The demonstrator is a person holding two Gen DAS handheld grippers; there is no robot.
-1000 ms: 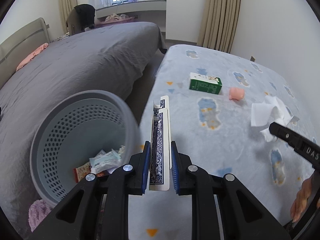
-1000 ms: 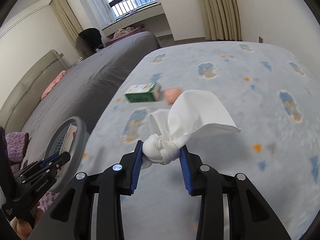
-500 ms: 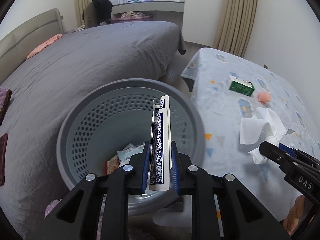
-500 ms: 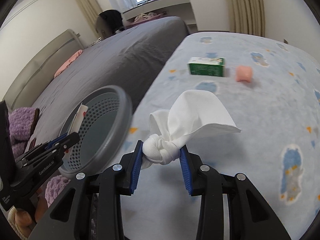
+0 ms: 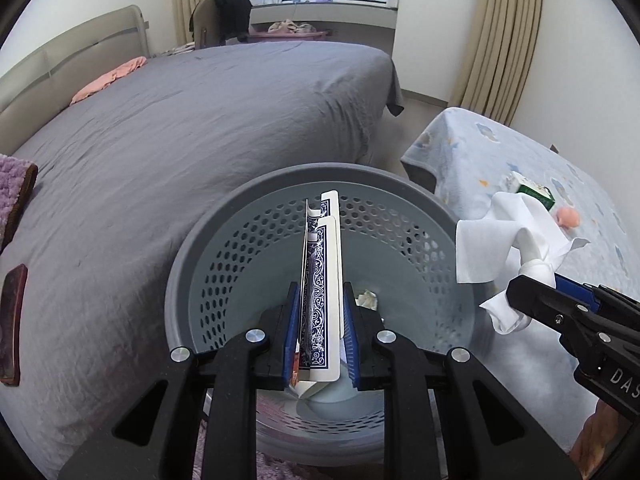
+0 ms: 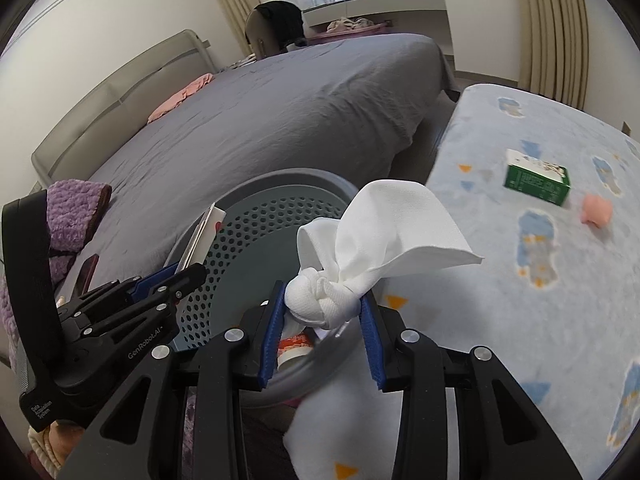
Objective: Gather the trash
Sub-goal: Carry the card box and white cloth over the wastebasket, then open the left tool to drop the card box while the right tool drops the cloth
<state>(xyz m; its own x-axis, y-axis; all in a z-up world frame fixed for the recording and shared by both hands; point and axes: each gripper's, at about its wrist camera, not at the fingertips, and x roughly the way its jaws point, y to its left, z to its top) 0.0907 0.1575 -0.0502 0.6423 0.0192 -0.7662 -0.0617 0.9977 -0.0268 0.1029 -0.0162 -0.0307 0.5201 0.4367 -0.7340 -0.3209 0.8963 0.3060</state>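
My left gripper (image 5: 320, 332) is shut on a few blue-backed playing cards (image 5: 322, 280), held edge-up over the mouth of the grey perforated bin (image 5: 240, 216). My right gripper (image 6: 324, 320) is shut on a knotted white tissue (image 6: 376, 240), held at the bin's (image 6: 276, 184) right rim beside the table. In the left wrist view the right gripper (image 5: 532, 292) and its tissue (image 5: 500, 240) hang at the bin's right side. In the right wrist view the left gripper (image 6: 188, 272) and its cards (image 6: 206, 228) sit at the bin's left rim. Wrappers lie at the bin's bottom.
A green carton (image 6: 536, 176) and a pink lump (image 6: 596, 210) lie on the pale-blue patterned table cover (image 6: 540, 320) to the right. A grey bed (image 5: 180, 140) fills the left and back. A purple slipper (image 6: 74, 212) rests on the bed's near edge.
Both grippers have swung left from over the table to the bin, each keeping its load. The bin now fills the middle of both views; the carton and pink lump have slid right.
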